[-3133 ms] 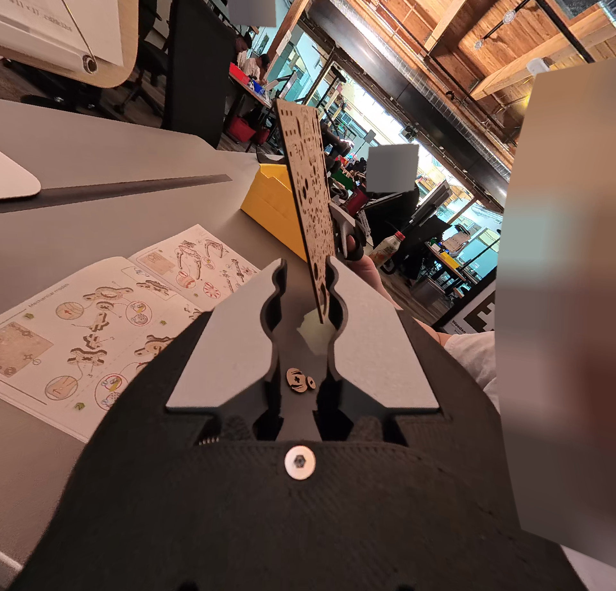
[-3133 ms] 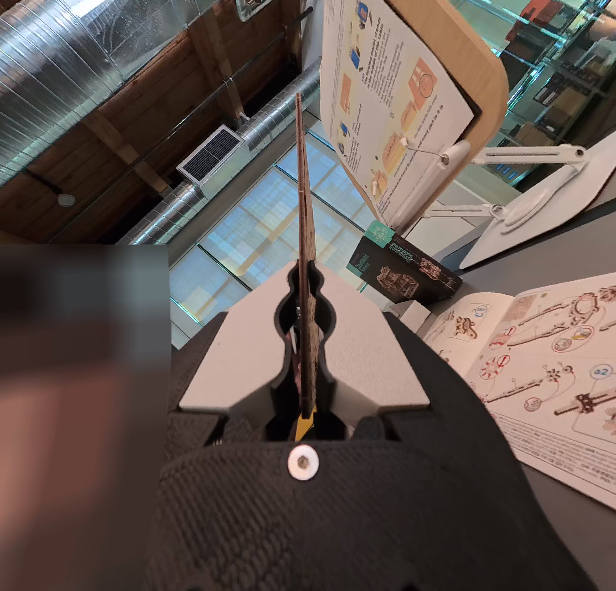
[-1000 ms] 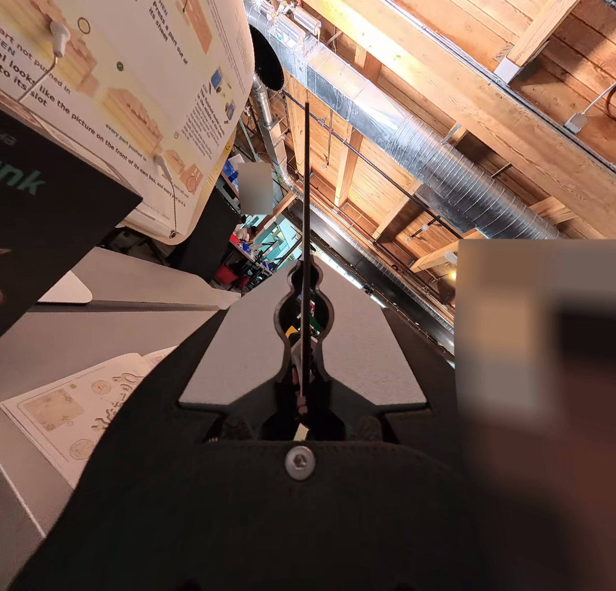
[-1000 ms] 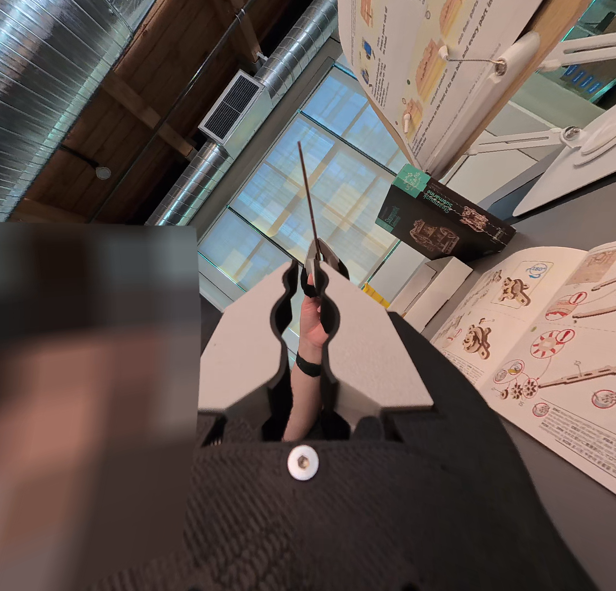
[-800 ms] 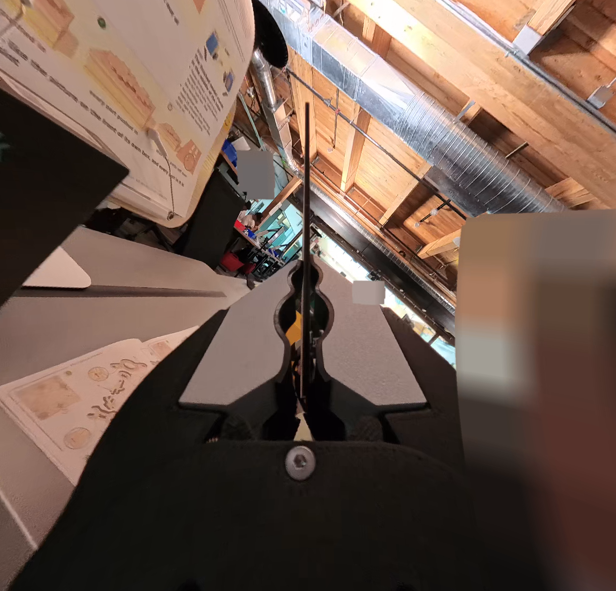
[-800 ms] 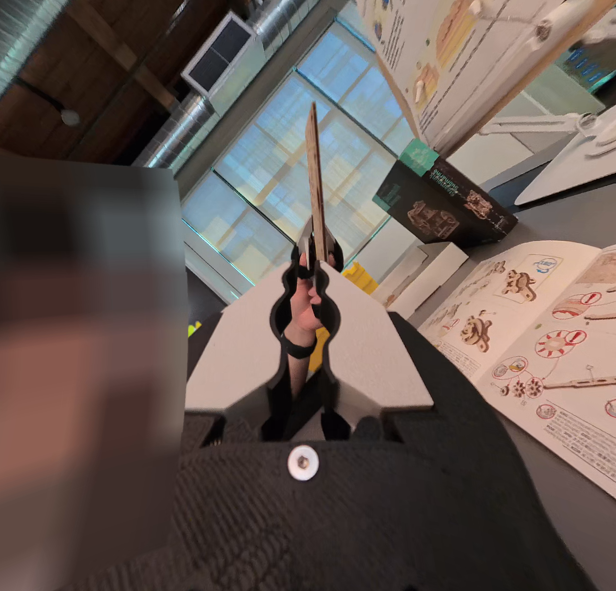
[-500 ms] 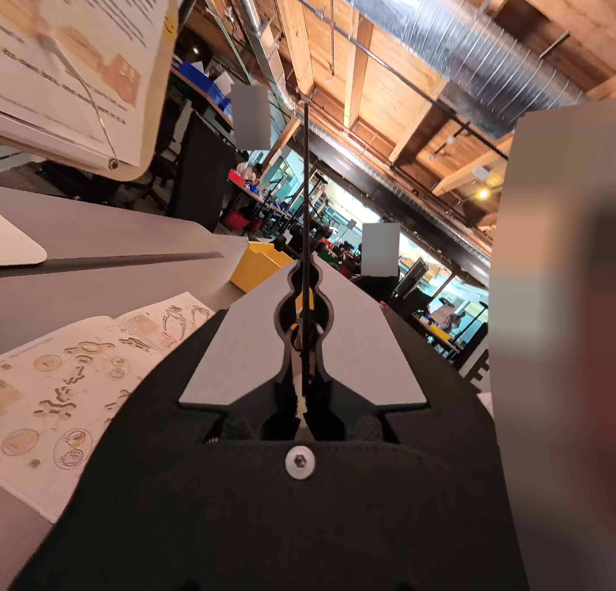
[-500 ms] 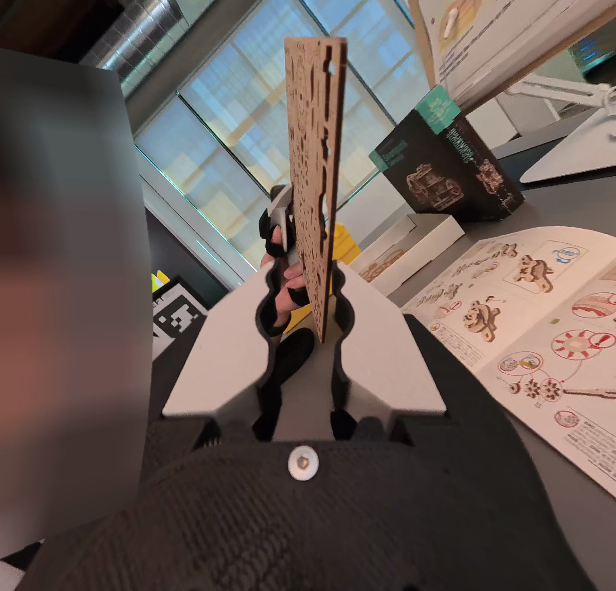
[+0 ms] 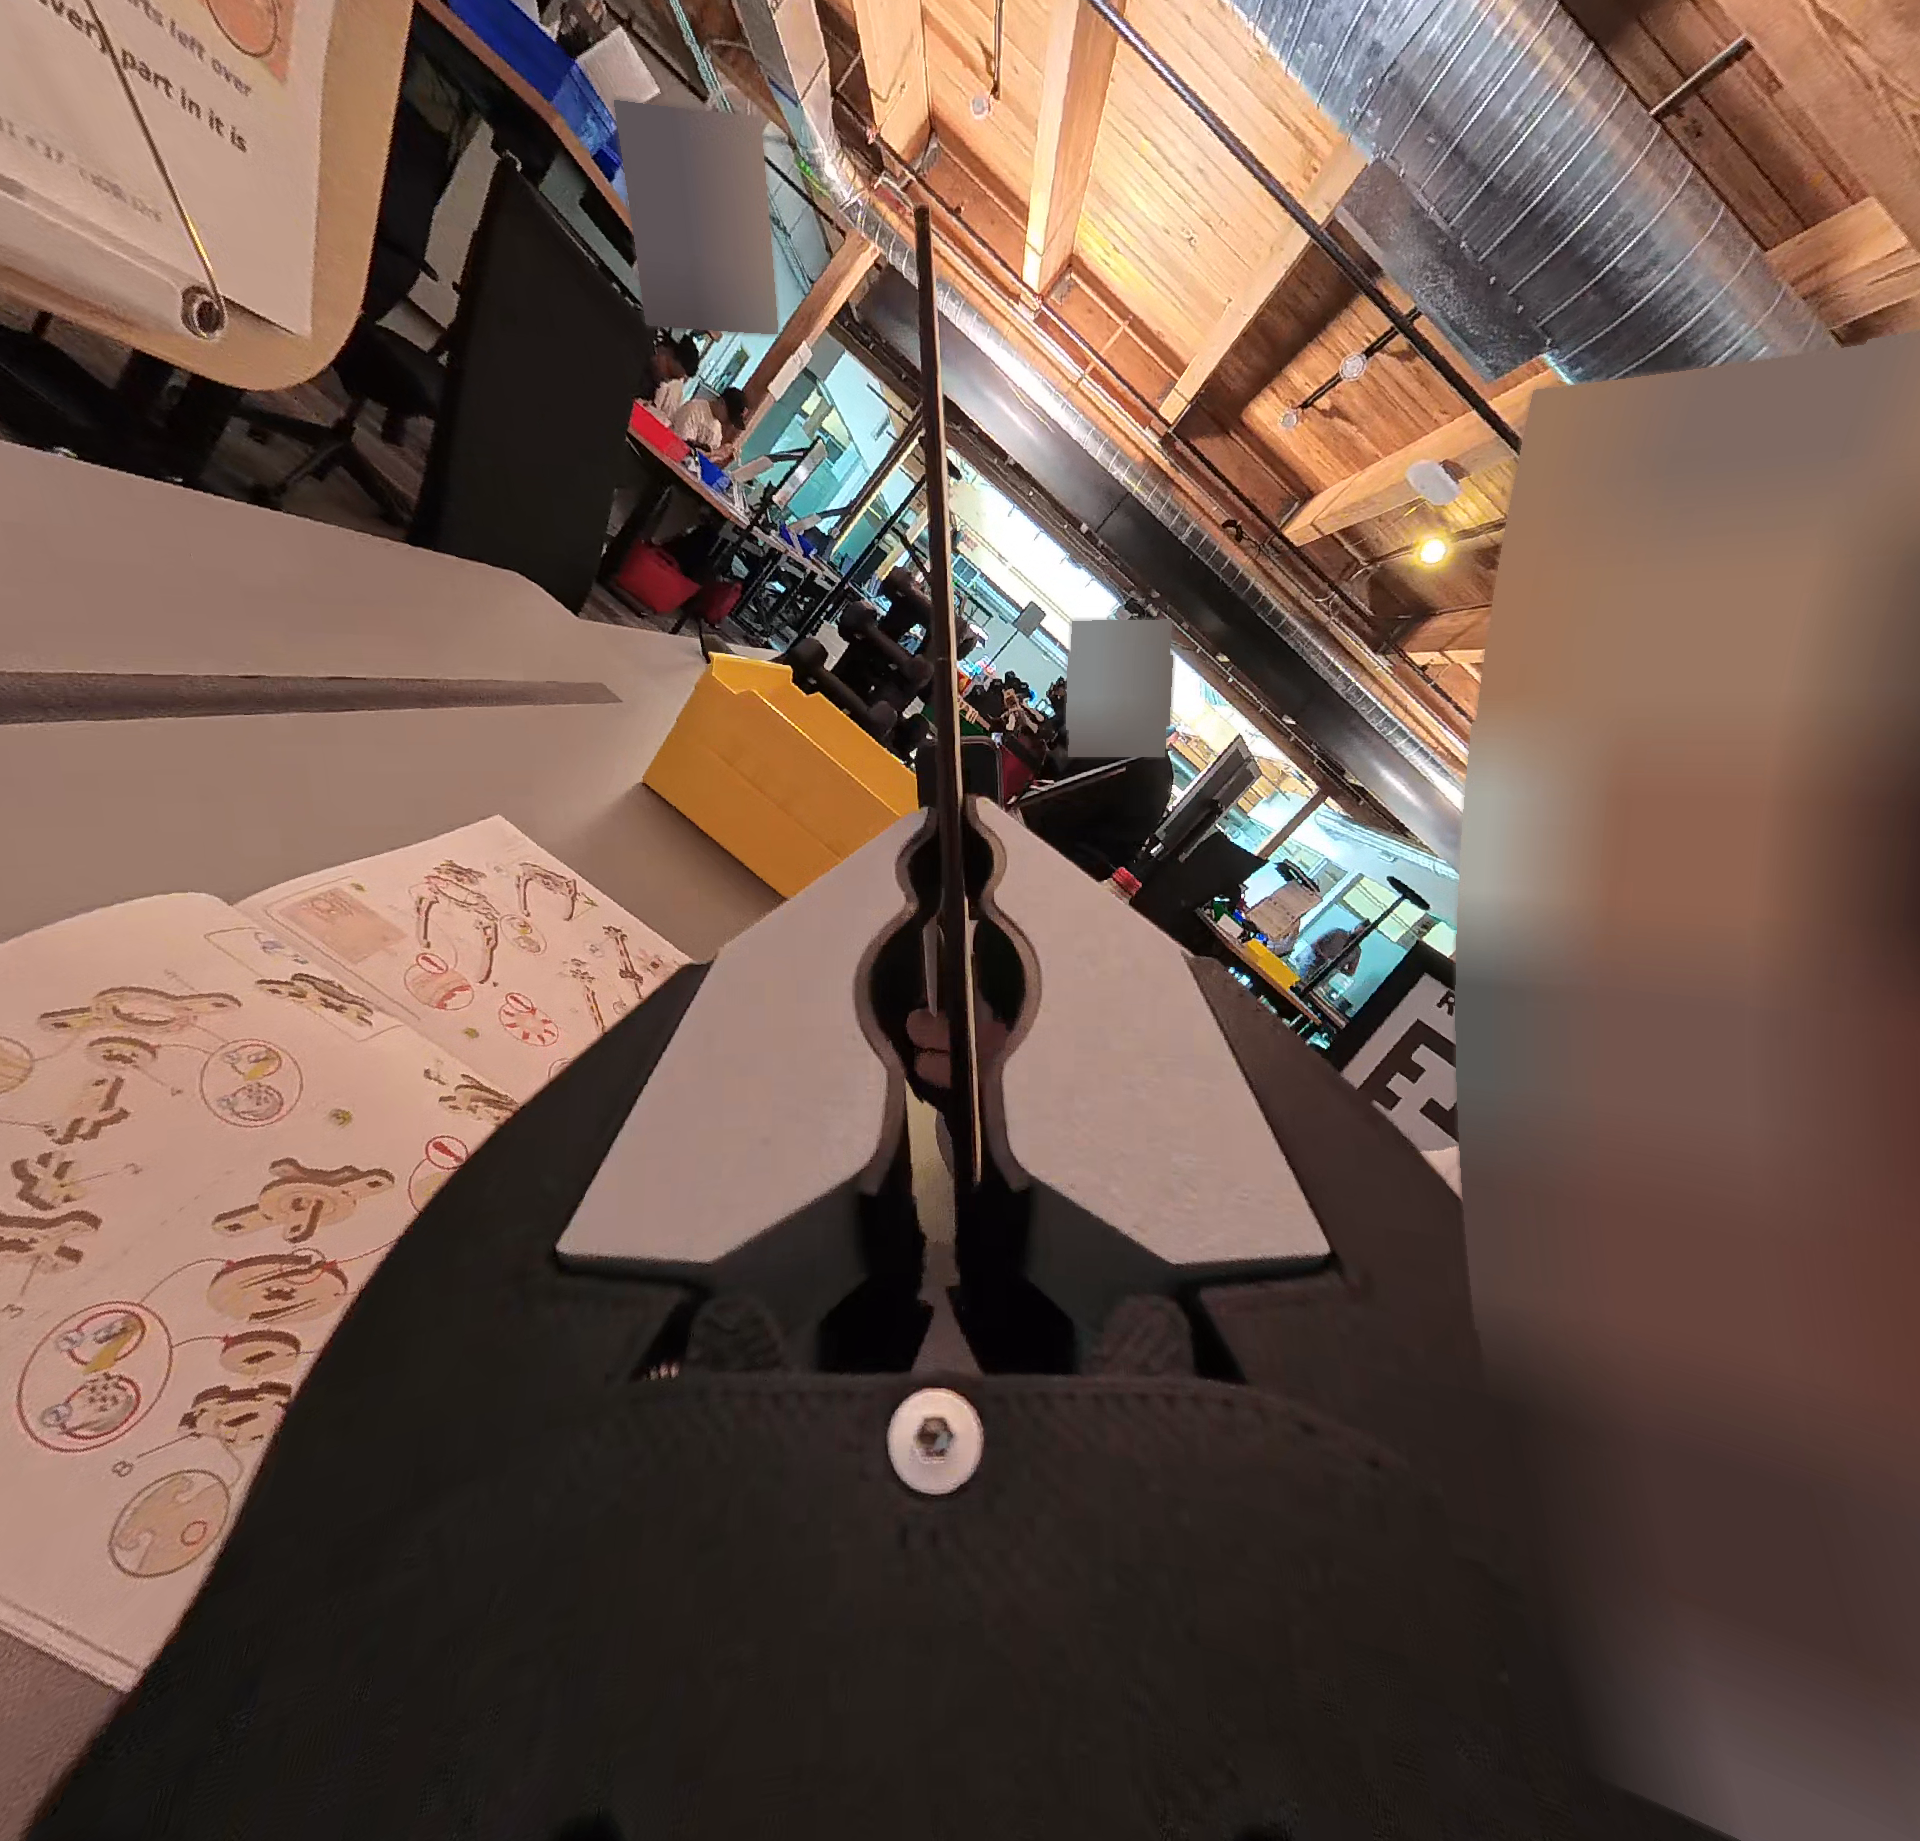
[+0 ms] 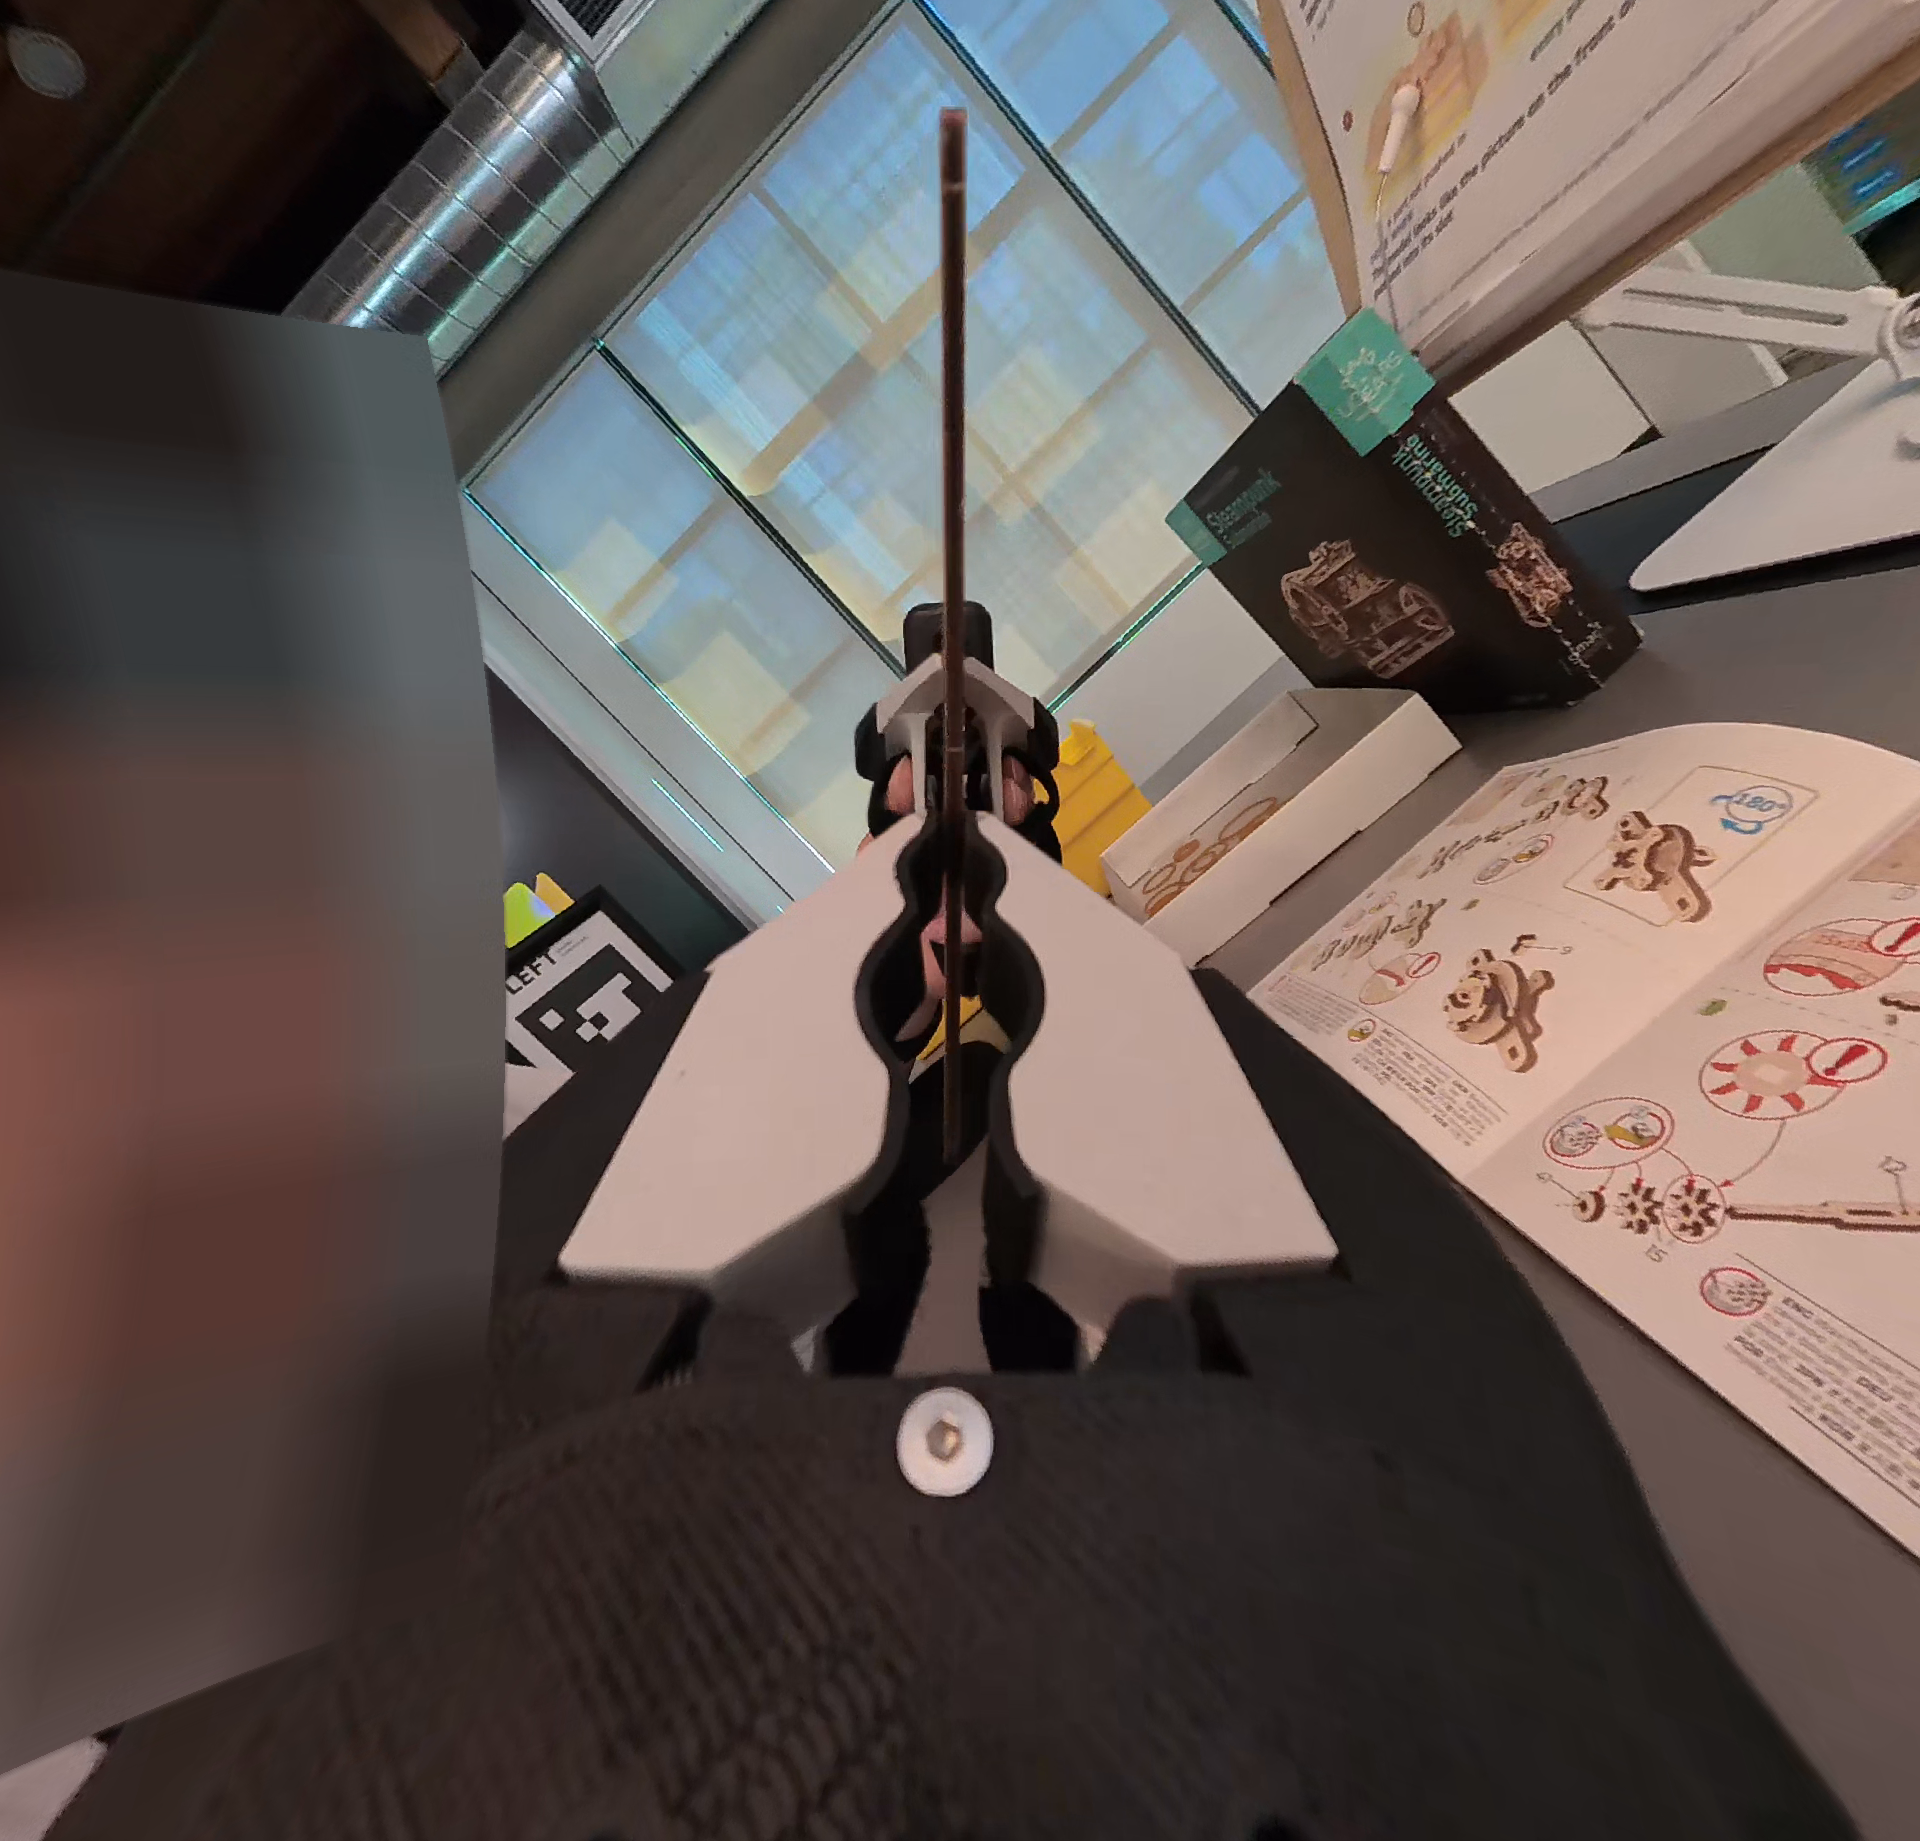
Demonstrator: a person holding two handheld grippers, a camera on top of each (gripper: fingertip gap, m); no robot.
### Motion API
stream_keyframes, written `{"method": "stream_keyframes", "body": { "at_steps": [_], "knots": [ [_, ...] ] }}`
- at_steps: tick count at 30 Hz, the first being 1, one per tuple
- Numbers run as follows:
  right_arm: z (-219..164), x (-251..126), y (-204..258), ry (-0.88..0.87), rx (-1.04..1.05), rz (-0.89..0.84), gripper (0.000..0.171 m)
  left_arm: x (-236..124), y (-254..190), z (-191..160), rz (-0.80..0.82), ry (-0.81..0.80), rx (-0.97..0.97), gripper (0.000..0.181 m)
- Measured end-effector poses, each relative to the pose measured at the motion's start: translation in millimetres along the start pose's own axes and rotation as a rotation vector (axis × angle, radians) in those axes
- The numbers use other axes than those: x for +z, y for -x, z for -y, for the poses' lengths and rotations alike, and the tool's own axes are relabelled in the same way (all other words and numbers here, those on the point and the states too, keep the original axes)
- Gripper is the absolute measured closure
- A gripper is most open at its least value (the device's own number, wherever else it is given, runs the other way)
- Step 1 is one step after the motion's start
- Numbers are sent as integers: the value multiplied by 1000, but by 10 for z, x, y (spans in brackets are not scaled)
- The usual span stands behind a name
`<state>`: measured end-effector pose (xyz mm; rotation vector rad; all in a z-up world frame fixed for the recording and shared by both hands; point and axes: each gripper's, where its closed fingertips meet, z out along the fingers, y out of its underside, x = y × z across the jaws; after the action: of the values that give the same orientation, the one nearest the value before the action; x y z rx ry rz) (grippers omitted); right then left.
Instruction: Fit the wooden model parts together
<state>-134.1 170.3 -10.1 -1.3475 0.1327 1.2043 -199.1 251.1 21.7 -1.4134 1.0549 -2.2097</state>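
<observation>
Left gripper (image 9: 948,835): matte grey wedge-shaped fingers with scalloped inner edges, mounted on a black ribbed body; closed tight on a thin wooden sheet (image 9: 938,565). The sheet is seen edge-on as a dark, flat sliver running from the finger gap toward 12 o'clock, held up off the table.

Right gripper (image 10: 948,835): same build, likewise clamped on the wooden sheet (image 10: 952,420), again viewed edge-on, thin and straight, pointing to 12 o'clock. Just beyond the fingertips the left gripper (image 10: 954,726) is seen from the front, pinching the far end of the same sheet, so the sheet is held between both.

A smooth grey table (image 10: 1756,669) is seen at 3 o'clock in the right wrist view. An open paper booklet (image 10: 1621,1043) with printed diagrams lies flat on it at 3 o'clock. A shallow white cardboard tray (image 10: 1299,794) is noted near 2 o'clock, a dark printed box (image 10: 1392,544) behind it. In the left wrist view the booklet (image 9: 260,1116) is at 9 o'clock and a yellow plastic bin (image 9: 774,783) at 11 o'clock.
</observation>
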Motion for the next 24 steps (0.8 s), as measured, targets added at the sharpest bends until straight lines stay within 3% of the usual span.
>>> {"method": "stream_keyframes", "body": {
  "at_steps": [16,24],
  "knots": [
    [92,-79,-57,-33,-15,-36,171,20,75,-132,2,96,14,181],
    [335,-206,107,-154,-27,39,170,25,-253,-97,-158,117,93,174]
  ]
}}
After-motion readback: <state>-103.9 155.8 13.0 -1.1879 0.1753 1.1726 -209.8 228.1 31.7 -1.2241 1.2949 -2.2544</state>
